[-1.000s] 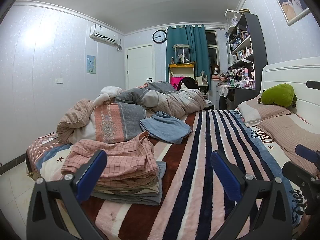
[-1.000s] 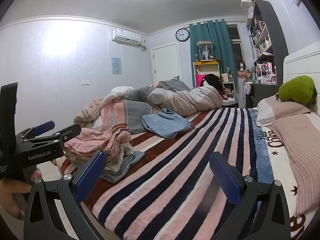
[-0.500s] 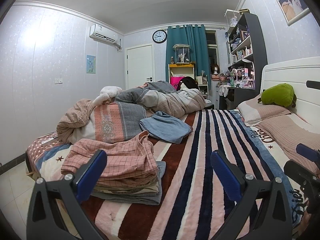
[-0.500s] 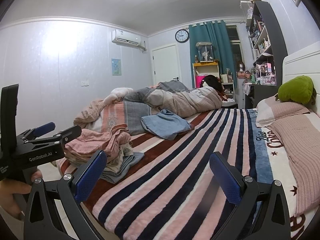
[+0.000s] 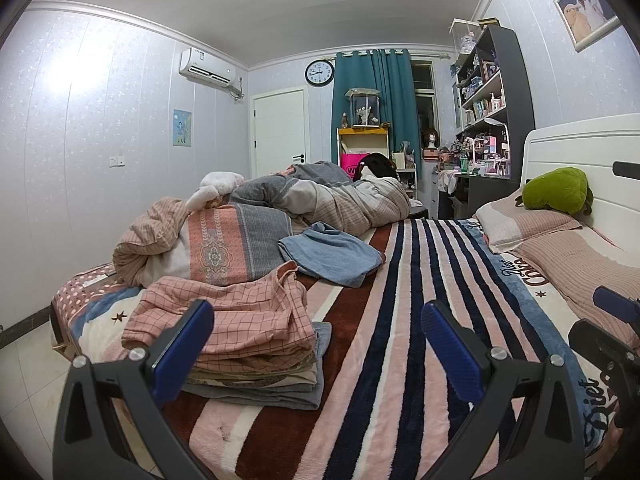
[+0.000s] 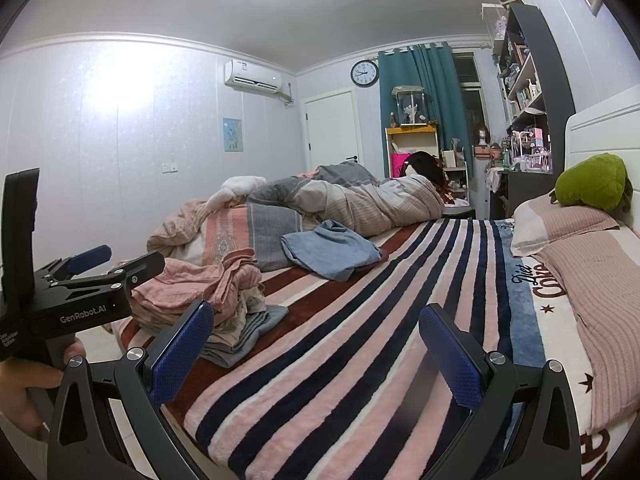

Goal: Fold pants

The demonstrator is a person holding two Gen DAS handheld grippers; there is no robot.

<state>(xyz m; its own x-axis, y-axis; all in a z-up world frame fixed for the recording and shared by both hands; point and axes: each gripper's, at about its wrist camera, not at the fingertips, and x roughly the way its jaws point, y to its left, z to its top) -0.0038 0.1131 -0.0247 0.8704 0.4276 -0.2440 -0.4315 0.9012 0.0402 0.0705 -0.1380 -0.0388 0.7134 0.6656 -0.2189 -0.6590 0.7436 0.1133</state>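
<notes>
Both the left gripper [image 5: 318, 340] and right gripper [image 6: 314, 340] were held with fingers apart above the striped bed [image 5: 400, 320]; folded pants [image 5: 224, 320] were stacked nearby.

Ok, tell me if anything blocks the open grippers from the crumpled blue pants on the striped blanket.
Nothing visible does. Only bare striped blanket lies between the right gripper and the crumpled blue pants. The folded pile sits left of the left gripper.
</notes>
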